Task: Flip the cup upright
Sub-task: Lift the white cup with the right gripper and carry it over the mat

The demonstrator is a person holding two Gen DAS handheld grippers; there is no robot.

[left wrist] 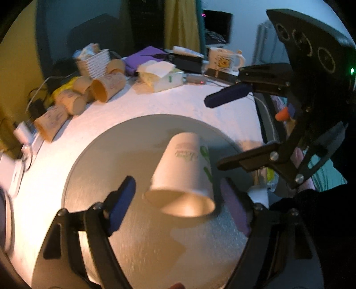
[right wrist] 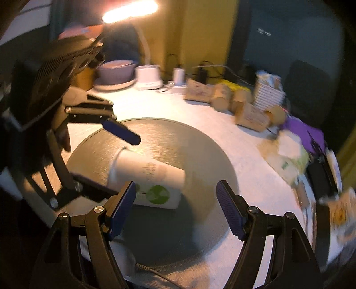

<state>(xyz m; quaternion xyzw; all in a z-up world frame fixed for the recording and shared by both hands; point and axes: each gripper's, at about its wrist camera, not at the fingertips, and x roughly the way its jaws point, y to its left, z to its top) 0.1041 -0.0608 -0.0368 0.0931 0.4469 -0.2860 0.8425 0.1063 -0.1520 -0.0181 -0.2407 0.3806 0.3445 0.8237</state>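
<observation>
White cup (left wrist: pixel 184 169) on its side between spread left tool (left wrist: pixel 178 200); right tool (right wrist: pixel 175 209) spread, empty.

Matt white paper cup (left wrist: pixel 184 166) lying on a brushed, dull-shining grey round mat (left wrist: pixel 111 160), rough white textured cloth covering the surface (left wrist: pixel 178 104), ribbed blue pads (right wrist: pixel 231 211) showing on black plastic tool arms

- My room is dim; a lamp (right wrist: pixel 130 10) glares warmly top left in my right view.
- Motion blur smears my right view's edge.
- Fisheye bends the worktop (left wrist: pixel 178 104); corners go black.
</observation>
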